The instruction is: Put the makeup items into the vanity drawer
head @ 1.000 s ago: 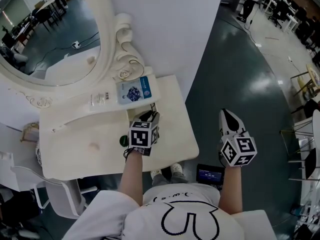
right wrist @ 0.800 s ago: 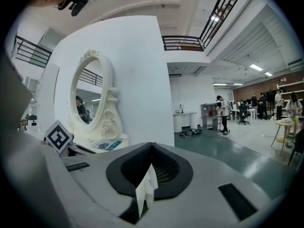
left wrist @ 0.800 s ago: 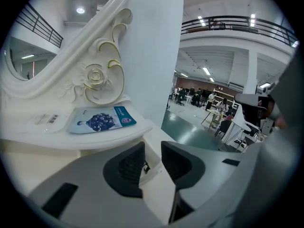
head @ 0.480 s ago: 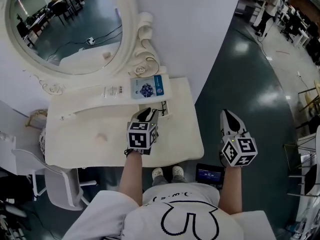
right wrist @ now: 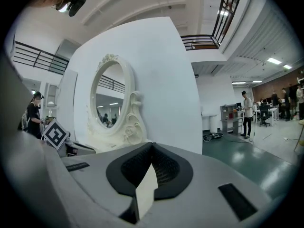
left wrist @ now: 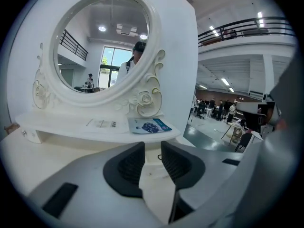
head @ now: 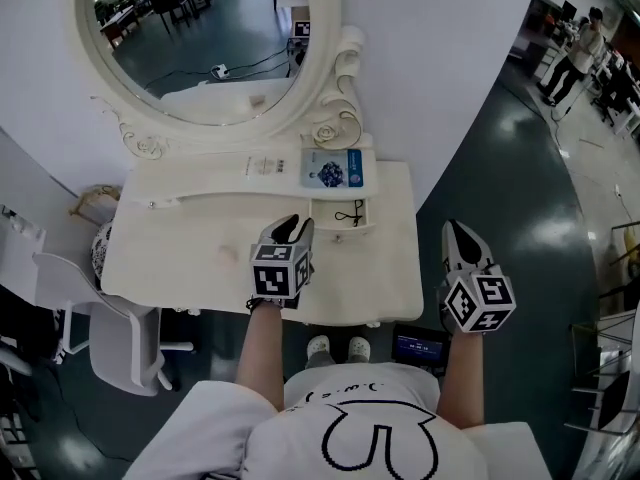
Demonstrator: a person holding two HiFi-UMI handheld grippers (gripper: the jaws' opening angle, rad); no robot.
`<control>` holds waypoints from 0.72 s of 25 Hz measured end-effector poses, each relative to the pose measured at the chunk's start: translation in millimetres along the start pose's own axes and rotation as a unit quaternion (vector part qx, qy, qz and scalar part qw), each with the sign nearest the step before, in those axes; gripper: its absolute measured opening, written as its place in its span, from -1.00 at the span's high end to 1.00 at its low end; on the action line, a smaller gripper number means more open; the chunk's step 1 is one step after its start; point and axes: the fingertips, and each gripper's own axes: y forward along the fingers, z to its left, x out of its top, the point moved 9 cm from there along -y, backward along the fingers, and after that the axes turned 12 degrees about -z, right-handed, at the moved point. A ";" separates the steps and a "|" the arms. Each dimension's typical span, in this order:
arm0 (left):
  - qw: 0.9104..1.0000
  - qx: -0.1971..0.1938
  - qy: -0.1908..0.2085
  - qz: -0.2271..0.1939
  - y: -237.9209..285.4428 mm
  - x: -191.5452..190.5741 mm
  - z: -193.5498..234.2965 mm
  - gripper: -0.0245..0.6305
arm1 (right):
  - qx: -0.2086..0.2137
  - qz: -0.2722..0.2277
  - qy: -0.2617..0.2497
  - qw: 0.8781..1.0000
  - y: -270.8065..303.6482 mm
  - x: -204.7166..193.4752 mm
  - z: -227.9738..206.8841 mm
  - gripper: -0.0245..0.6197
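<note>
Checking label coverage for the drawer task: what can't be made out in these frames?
1. Drawer front: head view, hidden under the tabletop.
2. Black item in the tabletop recess: head view, too small to identify; left gripper view, mostly behind the left tongs.
3. Clear pack on the shelf: print too small in head and left gripper views.

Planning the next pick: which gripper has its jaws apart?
The left gripper, over the vanity tabletop: jaws apart, nothing between them. The right gripper has them closed together.
</note>
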 end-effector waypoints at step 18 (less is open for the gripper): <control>0.996 0.033 -0.031 0.081 -19.9 -54.5 29.0 0.33 | 0.027 0.055 0.010 0.998 9.7 -36.4 23.8 0.89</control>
